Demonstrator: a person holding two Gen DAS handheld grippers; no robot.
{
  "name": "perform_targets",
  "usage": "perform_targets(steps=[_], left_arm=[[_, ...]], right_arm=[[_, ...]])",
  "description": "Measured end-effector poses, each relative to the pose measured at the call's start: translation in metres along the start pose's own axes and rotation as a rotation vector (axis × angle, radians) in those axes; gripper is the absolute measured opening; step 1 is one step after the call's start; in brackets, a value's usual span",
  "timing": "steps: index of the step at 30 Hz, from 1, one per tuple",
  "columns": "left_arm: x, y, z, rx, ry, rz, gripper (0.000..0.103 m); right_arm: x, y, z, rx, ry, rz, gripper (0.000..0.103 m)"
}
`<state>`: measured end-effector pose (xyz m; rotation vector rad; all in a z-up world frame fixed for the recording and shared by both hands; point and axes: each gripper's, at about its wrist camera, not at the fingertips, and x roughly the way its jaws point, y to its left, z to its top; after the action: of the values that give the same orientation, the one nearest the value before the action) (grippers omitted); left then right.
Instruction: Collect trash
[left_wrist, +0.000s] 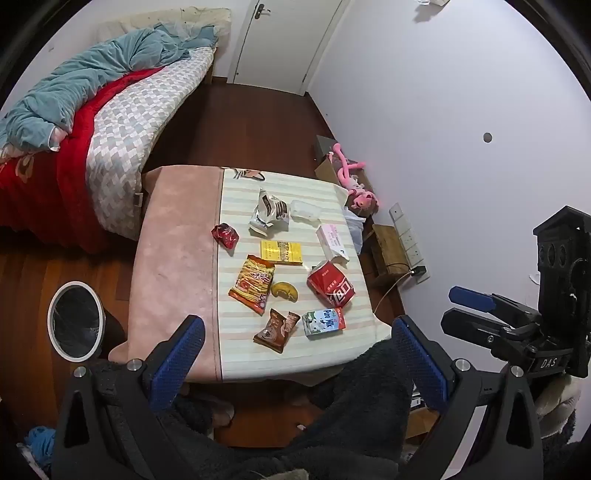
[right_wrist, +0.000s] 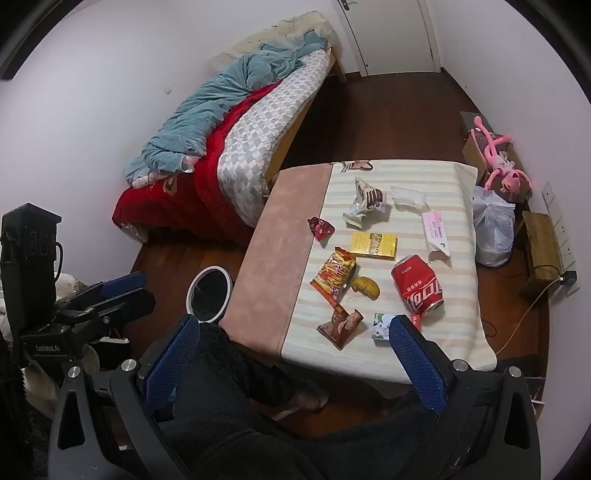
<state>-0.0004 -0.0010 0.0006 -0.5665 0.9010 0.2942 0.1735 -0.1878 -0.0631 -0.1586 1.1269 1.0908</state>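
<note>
While you hold both tools high and back to survey the mess, your left gripper (left_wrist: 295, 354) and right gripper (right_wrist: 295, 354) gape wide, holding nothing. Wrappers (left_wrist: 276, 329), can (left_wrist: 331, 283) and milk carton (left_wrist: 323, 322) lie scattered on the table (left_wrist: 173, 258) at twelve o'clock; the bin (left_wrist: 75, 320) stands at nine, on the floor beside it.

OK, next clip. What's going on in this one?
A person holds two grippers, the left gripper and the right gripper, both open and empty above the near edge of a low cloth-covered table. Nothing is picked up yet. Litter is spread over the table: a crushed red soda can, a small milk carton, a yellow flat box, snack wrappers and a banana peel. A white-rimmed, black-lined bin stands on the floor by the table.
</note>
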Motion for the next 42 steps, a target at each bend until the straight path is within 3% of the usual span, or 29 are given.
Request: perform_targets(steps=[11, 18, 42], left_arm=[[0.01, -0.009, 0.002, -0.003, 0.001, 0.009, 0.103], [-0.006, -0.002, -0.002, -0.012, -0.017, 0.0, 0.103], [-0.008, 0.0, -0.003, -0.014, -0.018, 0.003, 0.103]], right_arm=[[-0.005, -0.002, 0.0, -0.014, -0.001, -0.002, 0.103], [-0.008, 0.014, 0.002, -0.037, 0.004, -0.019, 0.103], [-0.004, 0.015, 0.006, -0.043, 0.0, -0.007, 0.103]])
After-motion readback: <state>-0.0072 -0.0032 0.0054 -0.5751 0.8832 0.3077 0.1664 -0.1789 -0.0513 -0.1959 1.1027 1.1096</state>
